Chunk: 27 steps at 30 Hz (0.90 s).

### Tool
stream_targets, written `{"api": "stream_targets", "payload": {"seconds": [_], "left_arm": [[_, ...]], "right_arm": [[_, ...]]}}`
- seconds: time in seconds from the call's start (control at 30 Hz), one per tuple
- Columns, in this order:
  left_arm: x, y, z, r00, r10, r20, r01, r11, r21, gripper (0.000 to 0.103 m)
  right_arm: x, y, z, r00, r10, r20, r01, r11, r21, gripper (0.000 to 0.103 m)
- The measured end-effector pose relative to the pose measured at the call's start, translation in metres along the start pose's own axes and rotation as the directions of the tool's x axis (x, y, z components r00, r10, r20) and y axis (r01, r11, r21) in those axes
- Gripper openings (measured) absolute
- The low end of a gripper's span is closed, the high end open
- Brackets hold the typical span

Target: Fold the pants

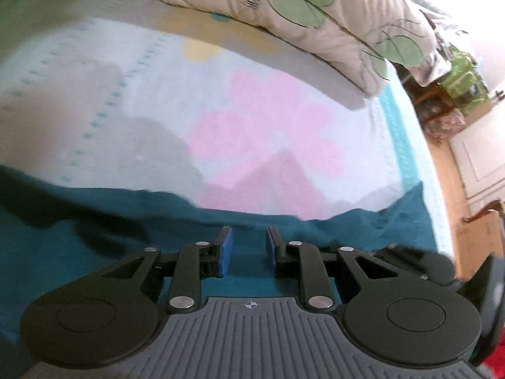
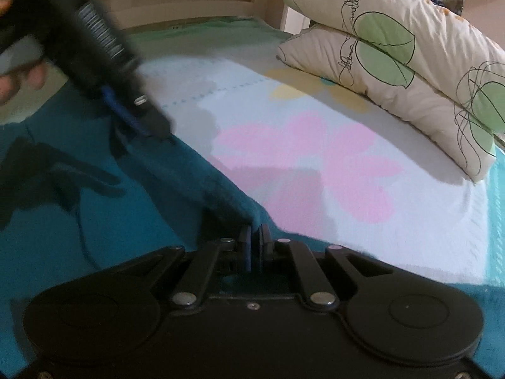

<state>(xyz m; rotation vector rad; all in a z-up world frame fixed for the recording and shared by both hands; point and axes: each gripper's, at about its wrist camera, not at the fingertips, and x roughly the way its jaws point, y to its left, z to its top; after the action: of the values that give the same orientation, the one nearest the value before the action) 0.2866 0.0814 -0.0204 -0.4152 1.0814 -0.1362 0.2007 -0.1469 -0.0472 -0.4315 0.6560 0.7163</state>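
1. Left wrist view: mounted behind the left gripper (image 1: 249, 246), looking forward and steeply down along its fingers, close over the teal pants (image 1: 94, 221) on the bedsheet (image 1: 132, 101); pillows (image 1: 315, 15) at top, room floor at the right edge.
2. Right wrist view: behind the right gripper (image 2: 254, 246), angled down, close above the pants (image 2: 126, 221), facing the headboard (image 2: 176, 3).
3. Shared: pink flower print (image 1: 268, 126) (image 2: 315, 164), pillows (image 2: 394, 63), pants edge. The right view also takes in the left gripper (image 2: 139, 117), upper left.
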Motion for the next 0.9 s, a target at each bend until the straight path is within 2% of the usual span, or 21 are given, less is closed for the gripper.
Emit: {"api": "stream_targets", "payload": {"seconds": [0.2, 0.47, 0.73, 0.9], "left_arm": [[0.008, -0.013, -0.006, 1.0, -0.008, -0.025, 0.007, 1.0, -0.024, 0.022], [0.006, -0.025, -0.006, 1.0, -0.015, -0.002, 0.015, 0.998, -0.056, 0.023], [0.013, -0.035, -0.02, 0.999, -0.002, -0.033, 0.0, 0.999, -0.049, 0.023], [0.001, -0.037, -0.033, 1.0, 0.006, -0.015, -0.007, 0.999, -0.035, 0.023]], "right_arm": [[0.0, 0.004, -0.005, 0.999, -0.037, -0.003, 0.037, 0.999, -0.016, 0.011], [-0.01, 0.014, -0.009, 0.997, -0.066, 0.03, 0.067, 0.997, -0.047, 0.011], [-0.026, 0.027, -0.018, 0.997, -0.048, 0.055, 0.053, 0.994, -0.094, 0.011], [-0.047, 0.039, -0.035, 0.999, -0.015, 0.051, 0.02, 0.995, -0.1, 0.011]]}}
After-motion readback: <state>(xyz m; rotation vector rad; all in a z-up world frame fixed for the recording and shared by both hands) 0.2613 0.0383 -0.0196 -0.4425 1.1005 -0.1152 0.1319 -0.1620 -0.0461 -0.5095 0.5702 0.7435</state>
